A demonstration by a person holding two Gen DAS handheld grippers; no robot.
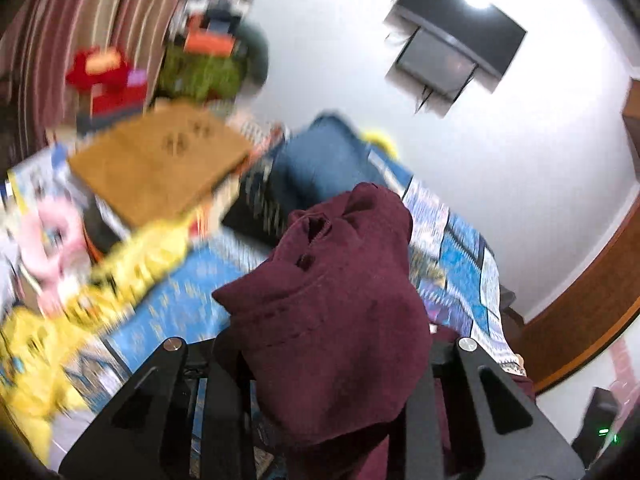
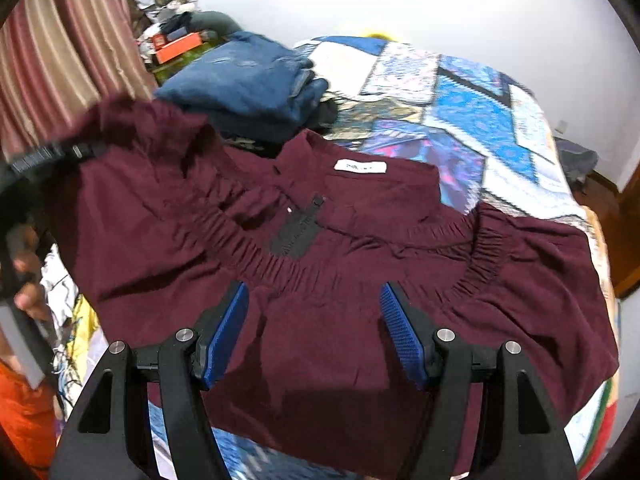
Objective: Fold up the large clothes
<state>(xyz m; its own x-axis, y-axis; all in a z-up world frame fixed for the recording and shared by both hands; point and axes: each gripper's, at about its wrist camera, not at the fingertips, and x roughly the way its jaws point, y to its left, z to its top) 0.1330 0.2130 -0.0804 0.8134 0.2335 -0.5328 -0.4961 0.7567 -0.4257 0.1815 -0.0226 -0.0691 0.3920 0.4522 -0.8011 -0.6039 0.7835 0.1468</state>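
A large maroon garment with a gathered elastic neckline, a black zip panel and a white label lies spread on the patchwork bedspread. My right gripper hovers over its middle, jaws open, blue pads apart with nothing between them. My left gripper is shut on a bunched fold of the maroon garment, which hides its fingertips. In the right wrist view the left gripper holds the garment's left side raised off the bed.
Folded blue jeans are stacked behind the garment. A cardboard box, yellow cloth and clutter sit toward the striped curtain. A TV hangs on the white wall. A hand shows at the left edge.
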